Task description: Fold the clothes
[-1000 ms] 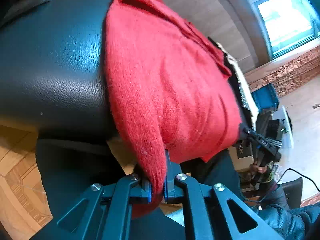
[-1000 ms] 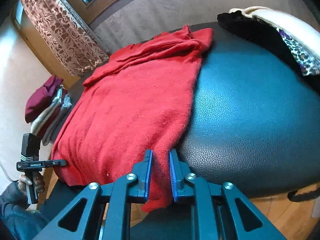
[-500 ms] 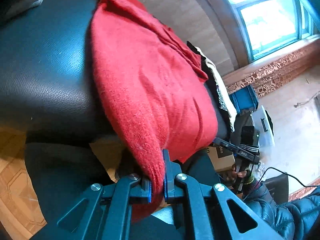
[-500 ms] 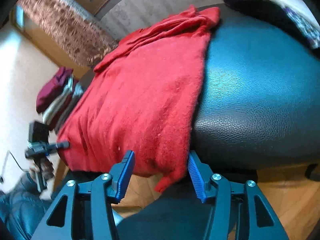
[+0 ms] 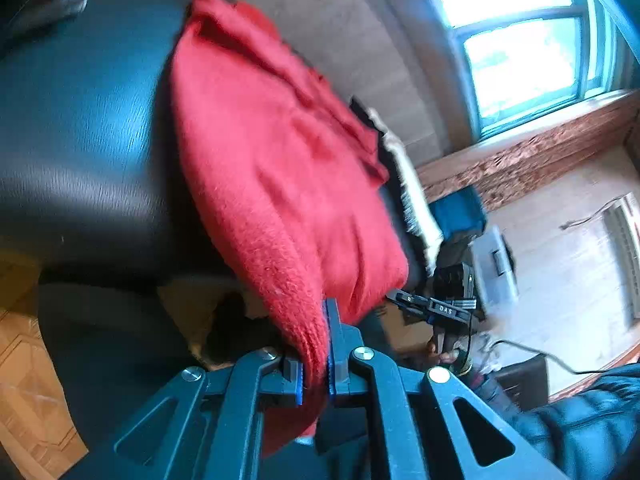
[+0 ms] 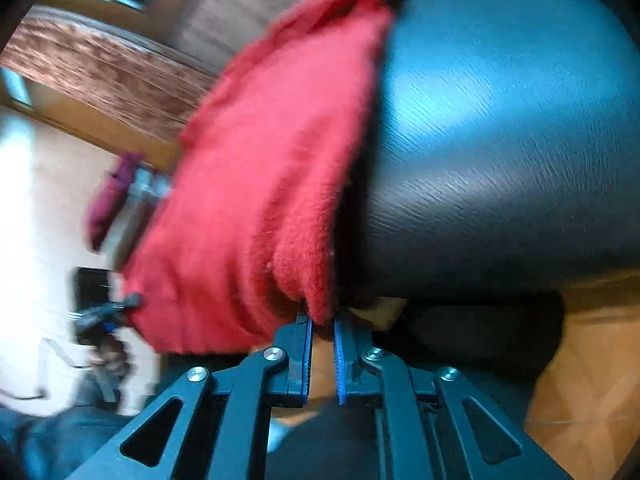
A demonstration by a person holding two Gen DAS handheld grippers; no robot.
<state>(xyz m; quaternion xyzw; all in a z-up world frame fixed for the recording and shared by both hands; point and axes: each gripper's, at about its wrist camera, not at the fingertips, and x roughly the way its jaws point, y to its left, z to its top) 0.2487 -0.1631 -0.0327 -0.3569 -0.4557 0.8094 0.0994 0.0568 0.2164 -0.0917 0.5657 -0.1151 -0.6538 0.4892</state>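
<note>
A red knit sweater (image 5: 276,168) lies on a black leather surface (image 5: 80,128) and hangs over its near edge. My left gripper (image 5: 316,344) is shut on the sweater's near-left hem corner. In the right wrist view the sweater (image 6: 260,184) is blurred; my right gripper (image 6: 322,328) has its jaws closed down to a narrow gap on the tip of the near-right hem corner. The right gripper shows in the left wrist view (image 5: 436,308), the left gripper in the right wrist view (image 6: 108,312).
A pile of dark and cream clothes (image 5: 404,184) lies on the surface beyond the sweater. A stack of folded clothes (image 6: 116,196) sits at the far left end. A wooden floor (image 6: 580,380) lies below the surface's edge. A window (image 5: 516,40) is behind.
My right gripper opened wide, dropped toward the hem and has closed again on the corner's tip. The left gripper kept its grip and pulled its corner off the edge.
</note>
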